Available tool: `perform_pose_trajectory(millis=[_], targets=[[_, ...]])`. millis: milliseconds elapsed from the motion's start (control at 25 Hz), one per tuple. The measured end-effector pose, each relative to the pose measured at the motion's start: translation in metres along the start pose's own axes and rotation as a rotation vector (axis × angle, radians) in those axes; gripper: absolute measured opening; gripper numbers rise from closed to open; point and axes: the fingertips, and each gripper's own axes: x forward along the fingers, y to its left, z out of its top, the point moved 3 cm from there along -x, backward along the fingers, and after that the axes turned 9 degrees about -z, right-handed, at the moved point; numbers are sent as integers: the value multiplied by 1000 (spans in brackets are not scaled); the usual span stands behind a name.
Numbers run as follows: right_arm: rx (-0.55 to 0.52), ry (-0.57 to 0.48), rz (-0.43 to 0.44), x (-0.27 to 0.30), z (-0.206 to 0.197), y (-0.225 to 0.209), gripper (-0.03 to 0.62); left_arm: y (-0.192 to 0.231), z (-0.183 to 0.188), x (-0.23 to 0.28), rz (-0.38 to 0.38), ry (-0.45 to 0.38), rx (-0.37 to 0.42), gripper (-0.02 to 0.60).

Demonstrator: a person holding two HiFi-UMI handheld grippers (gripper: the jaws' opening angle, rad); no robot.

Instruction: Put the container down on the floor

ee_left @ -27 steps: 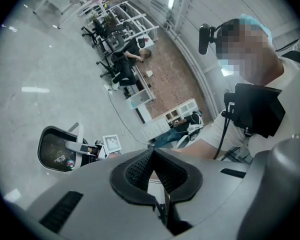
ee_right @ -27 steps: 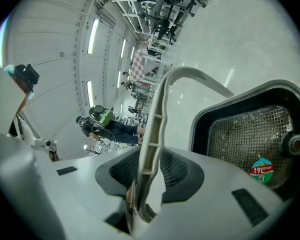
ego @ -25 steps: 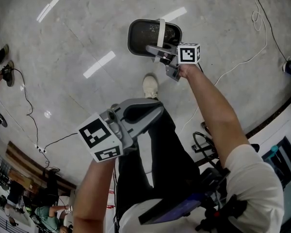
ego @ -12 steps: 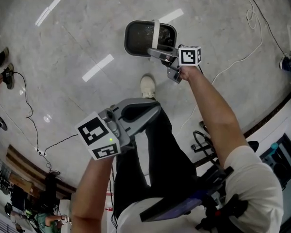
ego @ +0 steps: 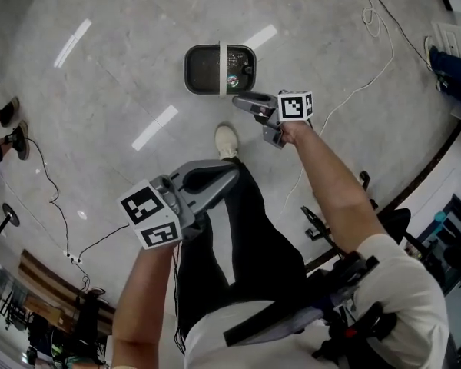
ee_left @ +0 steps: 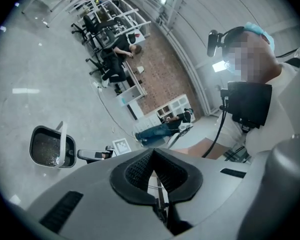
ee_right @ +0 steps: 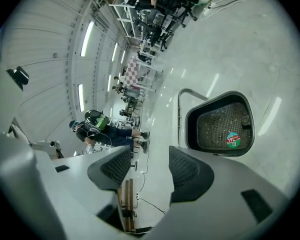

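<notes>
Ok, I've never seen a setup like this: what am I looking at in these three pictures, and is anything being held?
No robot here: a person holds a two-jaw gripper in each hand. The head view looks down from a camera on the person's head: left gripper low in the picture, right gripper reaching ahead. The other two pictures come from cameras riding on each gripper, looking along its jaws. A dark container with a white handle stands on the grey floor, just beyond the right gripper and apart from it. That gripper's jaws have just been opening and stand apart with nothing between them; the left gripper's are together, empty. So nothing is held.
</notes>
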Motion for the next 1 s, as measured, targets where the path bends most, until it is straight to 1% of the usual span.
perform_pose_trajectory(millis=[120,160,240,320,360,440,520,600,720,840,920,1000], targets=[[-52,-11,-30,-24,-11,26,215,-27,3,-1,-6,5,29,11],[-68,-24,-37,-32,-14,35,201,-37,4,-2,-10,7,42,11],[-93,-64,-62,-50,-20,56,122,-58,4,-5,-25,20,68,11],[-114,-112,-114,-67,-27,79,44,-80,4,-12,-44,32,90,11],[-126,-133,-140,-77,-31,93,31,-92,3,-16,-52,32,97,11],[-151,-165,-169,-97,-42,125,23,-120,-2,-25,-70,29,103,11],[-176,-192,-167,-116,-56,162,20,-150,-8,-36,-87,35,124,11],[-191,-219,-149,-131,-70,202,17,-178,-16,-50,-99,44,154,11],[-212,-228,-125,-149,-111,262,17,-223,-38,-79,-105,40,160,11],[-274,-238,-95,-160,-138,319,17,-258,-52,-100,-110,41,194,11],[-296,-246,-69,-168,-162,353,17,-281,-67,-113,-114,52,205,11],[-321,-258,-40,-172,-178,387,17,-301,-73,-126,-117,57,219,11]])
